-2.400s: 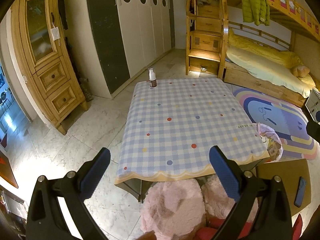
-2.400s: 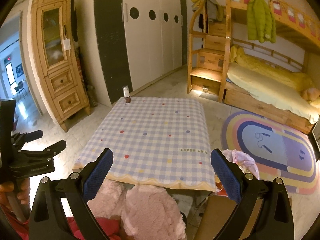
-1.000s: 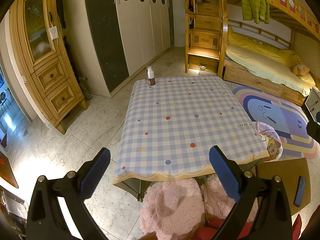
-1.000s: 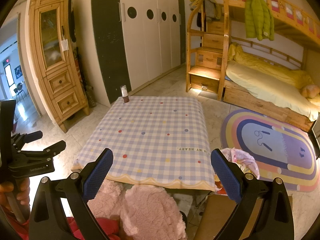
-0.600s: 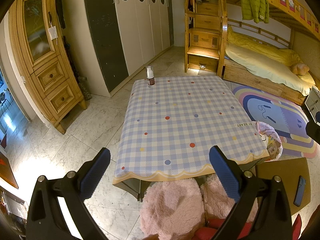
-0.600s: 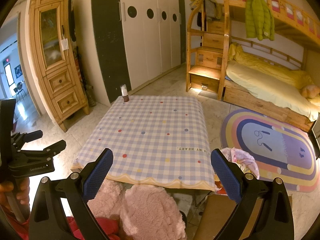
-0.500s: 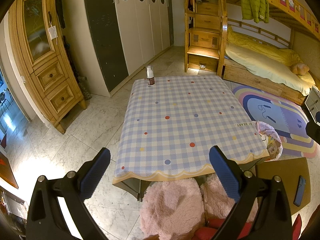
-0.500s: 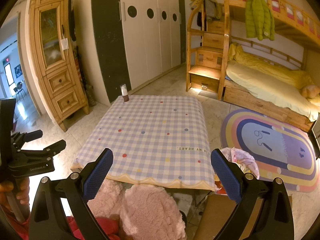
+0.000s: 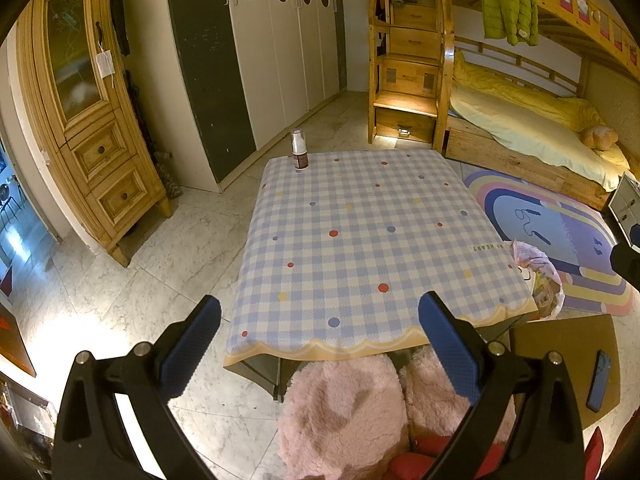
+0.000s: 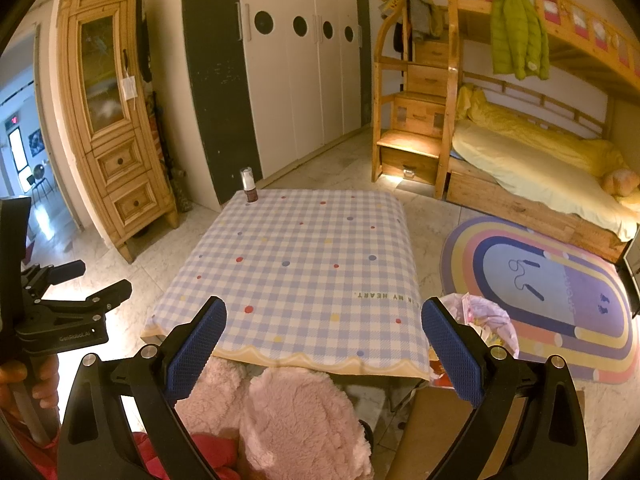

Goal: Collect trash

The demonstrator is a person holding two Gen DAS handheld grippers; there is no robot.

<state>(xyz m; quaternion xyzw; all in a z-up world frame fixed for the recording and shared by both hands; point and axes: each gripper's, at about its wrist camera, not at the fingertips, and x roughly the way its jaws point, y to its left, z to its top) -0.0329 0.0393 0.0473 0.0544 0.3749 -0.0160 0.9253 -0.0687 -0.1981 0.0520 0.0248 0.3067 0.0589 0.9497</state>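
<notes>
A low table with a blue checked cloth (image 9: 360,240) stands ahead; it also shows in the right wrist view (image 10: 304,272). A small bottle with a white cap (image 9: 299,155) stands upright at its far left corner, also in the right wrist view (image 10: 248,185). A bin lined with a pink bag (image 9: 536,276) holding trash sits on the floor by the table's right side (image 10: 480,320). My left gripper (image 9: 320,344) is open and empty above the table's near edge. My right gripper (image 10: 324,348) is open and empty there too.
A wooden cabinet (image 9: 88,120) stands at the left, white wardrobes (image 9: 280,48) behind, a bunk bed (image 9: 520,120) at the right. A rainbow rug (image 10: 560,292) lies right of the table. Pink fluffy slippers (image 9: 352,408) and a phone (image 9: 598,380) on a brown board are near me.
Both grippers have drifted very slightly; they stay open and empty. The bottle and the bin have not moved.
</notes>
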